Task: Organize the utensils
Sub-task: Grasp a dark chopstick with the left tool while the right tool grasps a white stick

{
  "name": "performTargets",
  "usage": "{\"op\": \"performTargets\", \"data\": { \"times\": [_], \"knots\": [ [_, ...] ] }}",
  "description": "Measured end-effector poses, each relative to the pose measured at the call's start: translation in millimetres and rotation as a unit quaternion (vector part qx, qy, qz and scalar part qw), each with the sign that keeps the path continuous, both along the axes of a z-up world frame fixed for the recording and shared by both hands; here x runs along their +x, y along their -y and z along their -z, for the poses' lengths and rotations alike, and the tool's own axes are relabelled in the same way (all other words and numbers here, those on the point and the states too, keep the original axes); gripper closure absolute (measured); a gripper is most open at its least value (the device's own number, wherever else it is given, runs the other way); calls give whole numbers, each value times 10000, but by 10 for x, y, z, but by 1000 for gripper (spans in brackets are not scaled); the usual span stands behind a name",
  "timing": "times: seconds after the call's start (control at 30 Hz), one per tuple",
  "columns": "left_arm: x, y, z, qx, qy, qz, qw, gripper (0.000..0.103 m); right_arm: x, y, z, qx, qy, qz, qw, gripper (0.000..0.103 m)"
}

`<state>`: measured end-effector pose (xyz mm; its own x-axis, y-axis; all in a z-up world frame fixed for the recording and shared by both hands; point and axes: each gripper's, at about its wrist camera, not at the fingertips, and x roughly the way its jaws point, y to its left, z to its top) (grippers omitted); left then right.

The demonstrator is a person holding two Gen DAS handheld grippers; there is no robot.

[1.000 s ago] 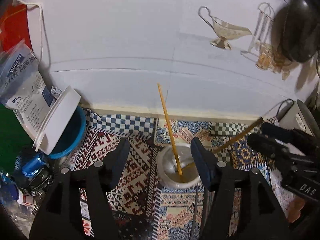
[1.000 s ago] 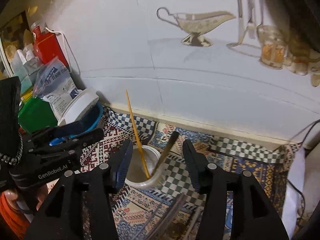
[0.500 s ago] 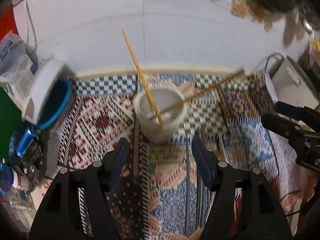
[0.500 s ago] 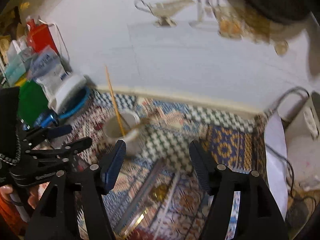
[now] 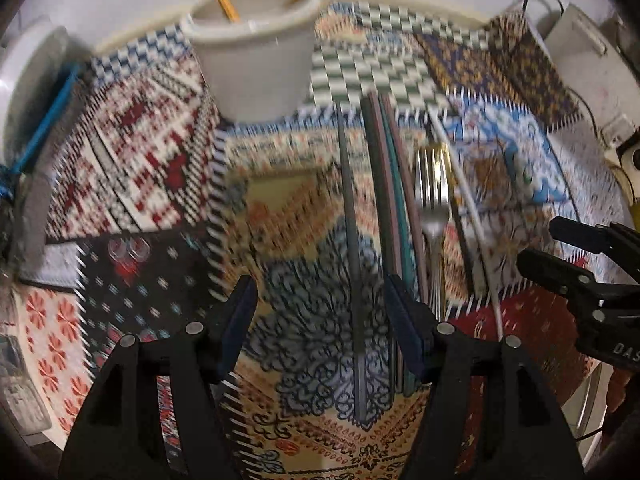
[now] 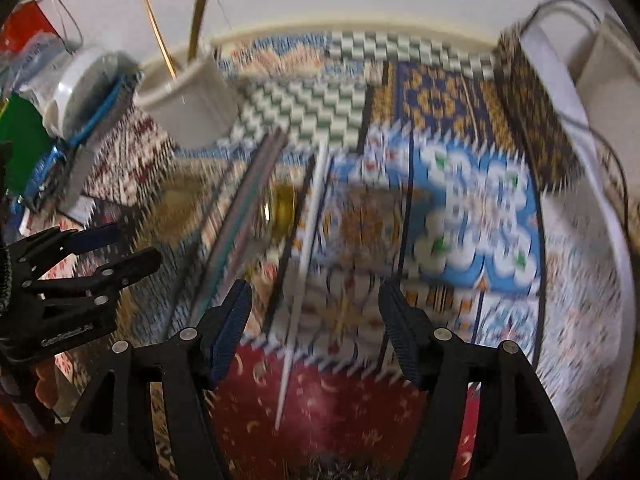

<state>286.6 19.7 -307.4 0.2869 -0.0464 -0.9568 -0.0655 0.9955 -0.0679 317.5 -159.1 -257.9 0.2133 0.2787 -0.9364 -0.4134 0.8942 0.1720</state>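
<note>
Patchwork cloth (image 5: 152, 152) in busy woven-looking prints covers the work surface, up against a pale wall. Ahead and slightly left of the left gripper (image 5: 320, 320) stands the white cup (image 5: 256, 64), smooth and tapered, already holding two thin yellow sticks. The left gripper's jaws are spread with nothing in them, and a dark chopstick (image 5: 352, 264) runs straight between them — its long axis in line with the fingers, pointing toward the cup. Just right of it lie a pair of coloured sticks (image 5: 390, 216), then a shiny metal fork (image 5: 432, 200), tines toward the cup. Further right, the right gripper (image 6: 314, 328) is also spread and empty; a slim white stick (image 6: 302, 264) lies lengthwise between its jaws. Blur softens everything, so the gold round object (image 6: 282, 210) is probably a spoon bowl. Each hand seems nearest its own stick.
</note>
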Motion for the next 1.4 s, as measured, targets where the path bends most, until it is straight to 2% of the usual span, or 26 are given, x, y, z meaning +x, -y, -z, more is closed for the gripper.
{"op": "performTargets", "data": {
  "times": [0.17,0.37,0.5,0.57,0.67,0.83,0.9,0.97,1.07,1.17,1.4],
  "knots": [
    [-96,37,169,-100,-183,110,9997,39,-125,115,112,-14,-148,167,9997,41],
    [-120,78,157,-115,2,260,9996,39,-181,219,174,48,-277,335,9990,41],
    [30,45,131,-105,83,221,9997,49,-184,194,211,148,-339,303,9989,41],
    [155,8,131,-62,69,160,9998,52,-169,135,242,218,-432,252,9985,45],
    [303,3,143,26,29,158,9999,52,-158,24,280,308,-523,141,9981,58],
    [524,57,171,290,84,306,9991,53,-90,-130,302,279,-415,99,9987,75],
    [589,73,174,289,113,329,9990,58,-28,-169,307,227,-341,97,9991,78],
    [631,93,171,297,138,375,9988,71,36,-198,308,136,-216,60,9997,82],
    [728,147,186,301,144,452,9984,85,88,-264,302,13,-127,-117,9999,85],
    [746,166,193,266,139,544,9981,97,119,-262,300,-98,-39,-269,9996,94],
    [571,-8,172,-344,-6,381,9987,99,190,-142,313,102,-294,-234,9992,98]
  ]
}}
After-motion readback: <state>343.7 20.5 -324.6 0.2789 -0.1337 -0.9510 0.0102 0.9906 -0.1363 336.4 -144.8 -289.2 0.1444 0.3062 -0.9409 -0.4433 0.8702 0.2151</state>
